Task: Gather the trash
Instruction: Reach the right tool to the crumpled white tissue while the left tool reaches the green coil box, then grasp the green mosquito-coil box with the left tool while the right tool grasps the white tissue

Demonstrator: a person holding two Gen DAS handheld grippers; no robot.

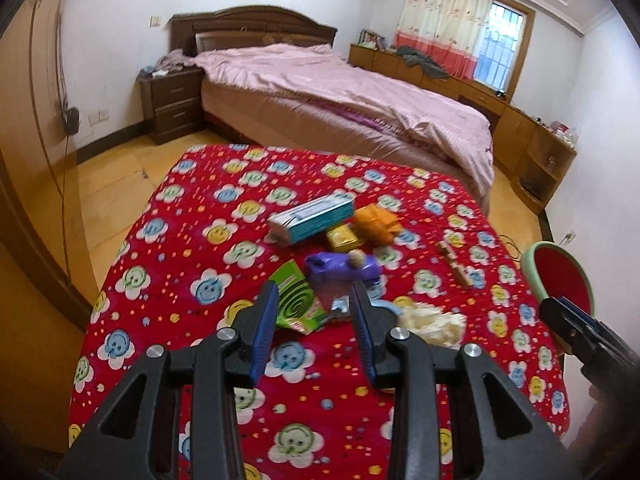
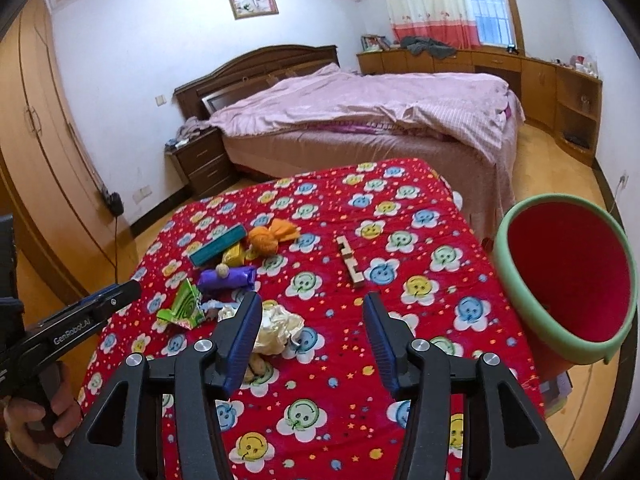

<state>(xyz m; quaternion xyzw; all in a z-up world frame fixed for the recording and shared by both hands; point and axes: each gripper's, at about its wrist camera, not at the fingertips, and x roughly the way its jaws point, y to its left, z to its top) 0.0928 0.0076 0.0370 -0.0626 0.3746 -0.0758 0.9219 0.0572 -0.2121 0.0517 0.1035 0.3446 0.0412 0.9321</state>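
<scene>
Left gripper [image 1: 314, 316] above the worktop [image 1: 168, 248] with its red flowered cloth, jaws apart and empty, aimed at the green spiral packet [image 1: 294, 300] and purple wrapper [image 1: 340, 266]. Right gripper [image 2: 312, 332] likewise jaws apart, holding nothing, just beside the crumpled pale wrapper [image 2: 278, 326]. Farther back in the litter pile: teal box [image 1: 312, 218], yellow packet [image 1: 342, 238], orange cloth bundle [image 1: 378, 222]. Wooden piece [image 2: 350, 260] lying apart. Green-rimmed red bin [image 2: 568, 280] off the worktop's right edge.
</scene>
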